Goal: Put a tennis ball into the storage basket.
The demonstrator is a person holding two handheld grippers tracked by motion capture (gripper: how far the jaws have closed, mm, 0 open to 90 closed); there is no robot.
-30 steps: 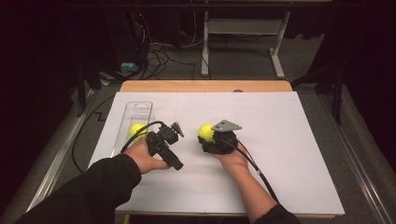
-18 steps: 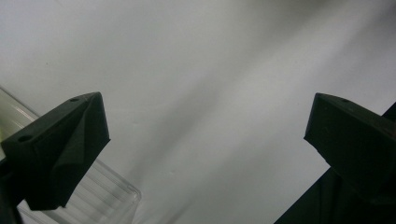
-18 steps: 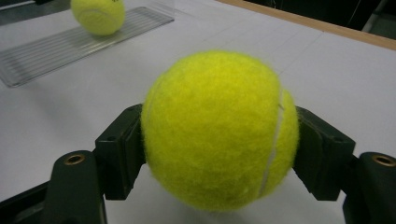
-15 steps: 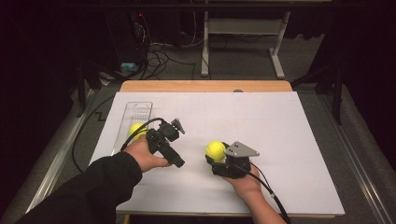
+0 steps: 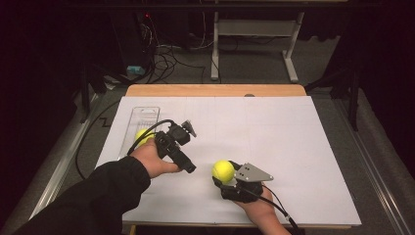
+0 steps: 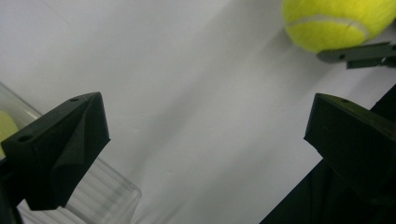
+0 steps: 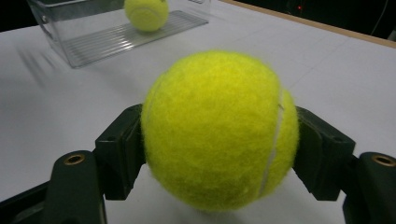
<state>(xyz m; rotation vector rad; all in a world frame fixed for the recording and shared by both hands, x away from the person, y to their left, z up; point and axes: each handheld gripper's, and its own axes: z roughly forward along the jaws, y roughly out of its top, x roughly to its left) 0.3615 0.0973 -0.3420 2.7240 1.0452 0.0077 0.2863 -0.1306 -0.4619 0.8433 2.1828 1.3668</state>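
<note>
The right hand-held gripper (image 5: 221, 177) is clamped on a tennis ball (image 5: 223, 170), its two black jaws pressing the felt on opposite sides, as the right gripper view shows plainly with the tennis ball (image 7: 219, 130) bulging between them. Gripping across the widest part looks deliberate: a round, fuzzy thing slips out if pinched off-centre, so the jaws sit level with its middle. The ball is low over the white sheet that covers the bench (image 5: 303, 147), near the front edge and right of centre, and whether it touches the sheet cannot be told. Being a sphere, it has no long axis and points nowhere; only its white seam gives it an orientation, curving down the ball's right side in the right gripper view. The left hand-held gripper (image 5: 188, 128) rests farther back and to the left with its jaws standing wide apart and nothing between them, as the left gripper view confirms. It lies just beside a clear plastic bin (image 5: 142, 115) that already holds a second tennis ball (image 5: 142, 135), seen also in the right gripper view inside the bin (image 7: 93, 42). Judging by this layout, the held ball is probably meant for the bin too, and the left gripper waits there to steady it.
</note>
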